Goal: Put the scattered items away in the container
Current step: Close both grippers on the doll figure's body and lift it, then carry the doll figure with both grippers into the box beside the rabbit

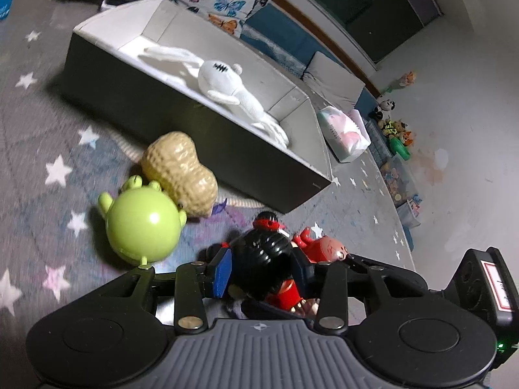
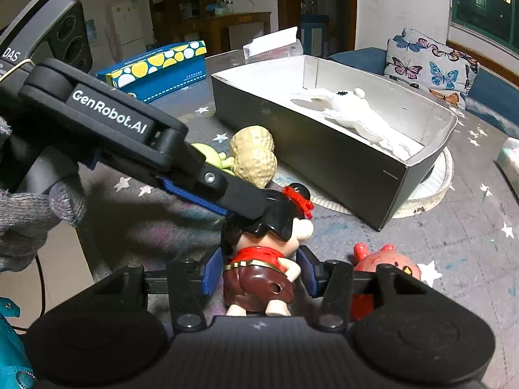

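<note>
A doll with black hair and red clothes stands on the star rug. My left gripper is closed around its black head; it also shows in the right wrist view. My right gripper has its pads either side of the doll's body, close to it or touching. The open grey box lies beyond with a white plush inside. A peanut toy, a green round toy and a red pig toy lie on the rug.
A blue and yellow box lies behind the left gripper. A butterfly cushion leans on the blue sofa. A plastic bag and small toys sit along the wall.
</note>
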Action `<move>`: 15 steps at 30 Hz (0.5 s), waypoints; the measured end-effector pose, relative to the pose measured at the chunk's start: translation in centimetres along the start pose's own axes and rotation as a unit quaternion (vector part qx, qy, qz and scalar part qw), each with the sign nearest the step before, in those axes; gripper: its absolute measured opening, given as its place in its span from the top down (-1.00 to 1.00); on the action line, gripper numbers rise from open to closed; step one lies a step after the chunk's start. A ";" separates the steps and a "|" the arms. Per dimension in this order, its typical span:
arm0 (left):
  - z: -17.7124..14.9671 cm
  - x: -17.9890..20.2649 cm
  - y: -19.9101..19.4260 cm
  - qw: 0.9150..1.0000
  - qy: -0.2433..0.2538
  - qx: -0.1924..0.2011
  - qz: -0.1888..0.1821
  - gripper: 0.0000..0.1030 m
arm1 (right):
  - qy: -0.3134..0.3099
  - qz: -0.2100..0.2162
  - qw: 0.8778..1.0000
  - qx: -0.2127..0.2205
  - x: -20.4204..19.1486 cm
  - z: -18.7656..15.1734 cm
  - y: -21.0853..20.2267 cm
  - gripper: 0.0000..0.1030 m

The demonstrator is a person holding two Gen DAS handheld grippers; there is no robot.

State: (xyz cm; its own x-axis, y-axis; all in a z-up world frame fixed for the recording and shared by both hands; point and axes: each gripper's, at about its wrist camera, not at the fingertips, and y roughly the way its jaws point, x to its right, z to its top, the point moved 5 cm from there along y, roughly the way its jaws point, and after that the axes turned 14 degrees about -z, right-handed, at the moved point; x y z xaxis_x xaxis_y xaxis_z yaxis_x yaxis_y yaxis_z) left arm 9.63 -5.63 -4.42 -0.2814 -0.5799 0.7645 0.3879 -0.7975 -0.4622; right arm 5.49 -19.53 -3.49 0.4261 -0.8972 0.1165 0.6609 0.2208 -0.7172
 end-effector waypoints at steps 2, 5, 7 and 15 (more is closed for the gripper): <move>-0.3 -0.1 -0.1 1.000 -0.012 -0.001 -0.002 0.18 | 0.002 -0.001 1.000 0.000 0.0 0.0 0.0 0.03; -0.4 -0.3 -0.1 1.000 -0.020 0.008 -0.004 0.15 | 0.008 -0.002 1.000 -0.001 0.0 0.0 0.1 0.03; -0.4 -0.2 0.0 1.000 -0.021 0.010 -0.004 0.14 | 0.014 -0.006 1.000 -0.002 0.1 0.1 0.2 0.02; -0.7 0.0 -0.3 1.000 -0.022 0.008 -0.005 0.15 | 0.022 -0.015 1.000 0.003 -0.1 -0.1 0.0 0.02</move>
State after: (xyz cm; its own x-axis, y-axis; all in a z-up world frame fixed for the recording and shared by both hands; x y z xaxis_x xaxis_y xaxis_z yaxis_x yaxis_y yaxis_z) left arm 8.93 -5.55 -4.58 -0.2473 -0.5631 0.7885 0.3988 -0.8008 -0.4469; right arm 5.36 -19.50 -3.55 0.3778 -0.9196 0.1077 0.6770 0.1950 -0.7097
